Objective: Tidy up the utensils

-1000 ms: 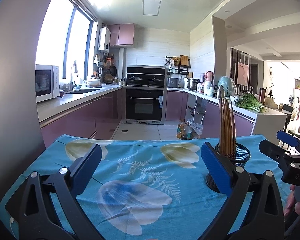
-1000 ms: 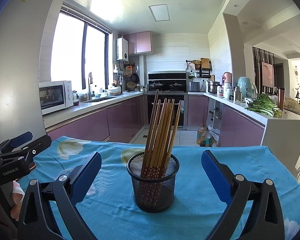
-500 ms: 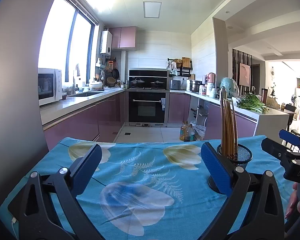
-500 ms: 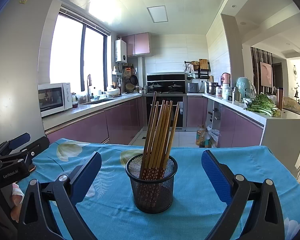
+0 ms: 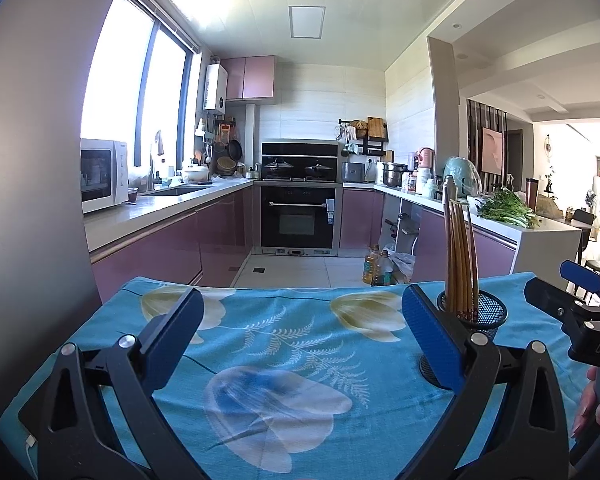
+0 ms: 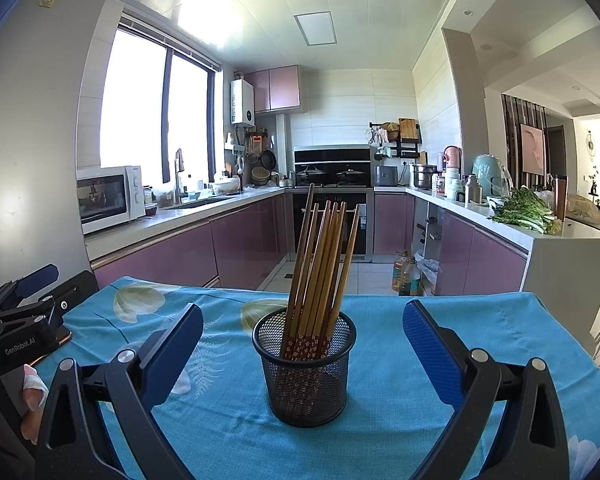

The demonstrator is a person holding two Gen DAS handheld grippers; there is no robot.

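Both grippers are held low over the table, side by side. The right gripper [image 6: 303,350] has its blue pads spread wide with nothing between them, and the left gripper [image 5: 298,332] stands just as wide, also holding nothing.

Straight ahead of the right gripper, lined up with the gap between its pads but not touched by either, a black mesh cup [image 6: 306,376] stands upright on the blue flowered cloth [image 6: 380,412]. A bunch of chopsticks [image 6: 320,264] sits in it, patterned ends down, the tops fanning and leaning a little toward the right. From the left gripper's side the same cup [image 5: 485,312] shows partly behind its right pad, chopsticks [image 5: 458,252] rising nearly straight.

Past the table's far edge the floor runs to an oven [image 5: 298,220] in the back wall. A microwave [image 6: 110,196] sits on the left counter, and a heap of greens [image 6: 524,210] lies on the right counter.
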